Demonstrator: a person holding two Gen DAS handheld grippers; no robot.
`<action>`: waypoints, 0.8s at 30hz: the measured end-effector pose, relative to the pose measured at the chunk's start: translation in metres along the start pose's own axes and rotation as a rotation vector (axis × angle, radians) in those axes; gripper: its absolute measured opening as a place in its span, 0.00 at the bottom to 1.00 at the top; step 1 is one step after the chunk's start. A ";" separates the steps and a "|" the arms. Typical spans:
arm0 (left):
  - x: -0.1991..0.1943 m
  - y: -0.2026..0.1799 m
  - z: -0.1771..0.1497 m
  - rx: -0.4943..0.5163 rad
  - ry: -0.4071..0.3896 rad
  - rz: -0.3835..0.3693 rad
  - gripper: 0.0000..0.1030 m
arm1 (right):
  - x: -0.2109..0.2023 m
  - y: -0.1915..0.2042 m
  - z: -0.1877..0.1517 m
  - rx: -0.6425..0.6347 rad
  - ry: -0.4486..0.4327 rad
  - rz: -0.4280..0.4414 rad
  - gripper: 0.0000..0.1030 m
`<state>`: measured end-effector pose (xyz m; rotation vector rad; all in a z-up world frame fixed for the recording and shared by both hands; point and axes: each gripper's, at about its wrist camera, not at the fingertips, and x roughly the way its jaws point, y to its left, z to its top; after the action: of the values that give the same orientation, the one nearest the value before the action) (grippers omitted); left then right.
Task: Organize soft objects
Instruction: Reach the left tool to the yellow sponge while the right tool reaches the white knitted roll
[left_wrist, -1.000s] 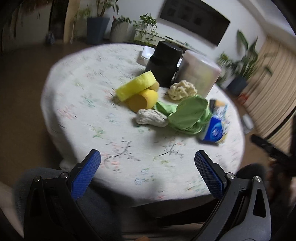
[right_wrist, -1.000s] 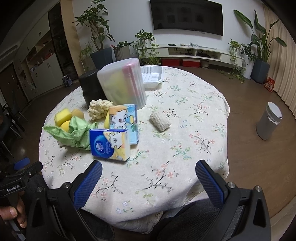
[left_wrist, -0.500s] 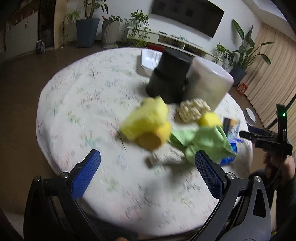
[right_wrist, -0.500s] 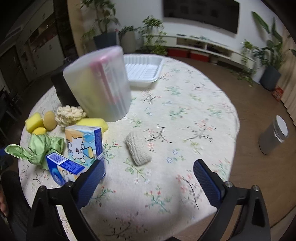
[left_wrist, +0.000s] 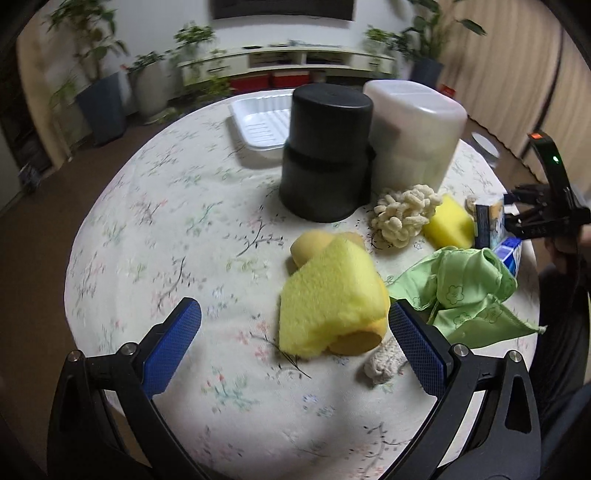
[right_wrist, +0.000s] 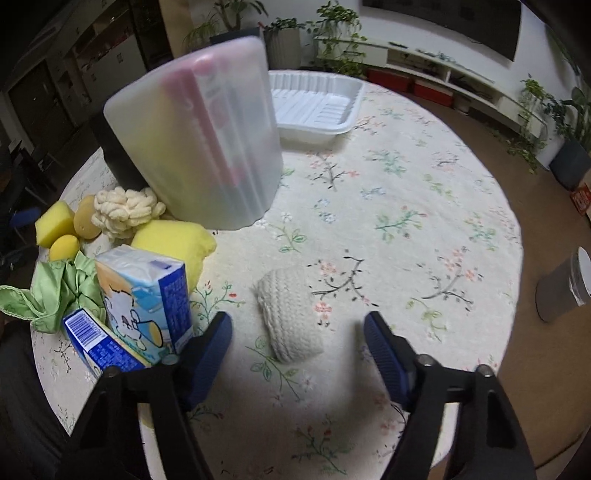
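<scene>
Right claw (right_wrist: 297, 328) closing, knitted cream pad (right_wrist: 288, 314) between the jaws, not yet pinched. Left claw (left_wrist: 293, 341) released over yellow sponge (left_wrist: 328, 295). Best to centre, then squeeze gently across the short side. Lies flat on worktop (right_wrist: 406, 192), long axis pointing away, tilted slightly left.

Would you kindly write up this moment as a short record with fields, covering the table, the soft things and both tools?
surface: round table with a flowered cloth
containers: black tub, frosted tub, white tray
soft things: yellow sponge, green cloth, knitted pad, cream yarn bundle
other: tissue packs
left tool: open, sponge between its fingers, untouched
right tool: closing around the knitted pad, not yet touching
</scene>
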<state>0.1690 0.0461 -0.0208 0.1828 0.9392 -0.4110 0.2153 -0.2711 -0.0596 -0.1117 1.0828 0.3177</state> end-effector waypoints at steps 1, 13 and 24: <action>0.003 -0.001 0.001 0.017 0.002 -0.005 1.00 | 0.003 0.000 0.000 -0.003 0.007 0.001 0.66; 0.014 -0.008 0.002 0.139 -0.005 0.006 0.97 | 0.004 0.001 -0.002 -0.032 -0.020 0.007 0.65; 0.010 -0.014 0.003 0.149 -0.022 -0.040 0.68 | 0.004 0.010 -0.001 -0.054 -0.037 0.014 0.61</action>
<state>0.1703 0.0294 -0.0267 0.2945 0.8924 -0.5195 0.2128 -0.2612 -0.0633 -0.1453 1.0387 0.3605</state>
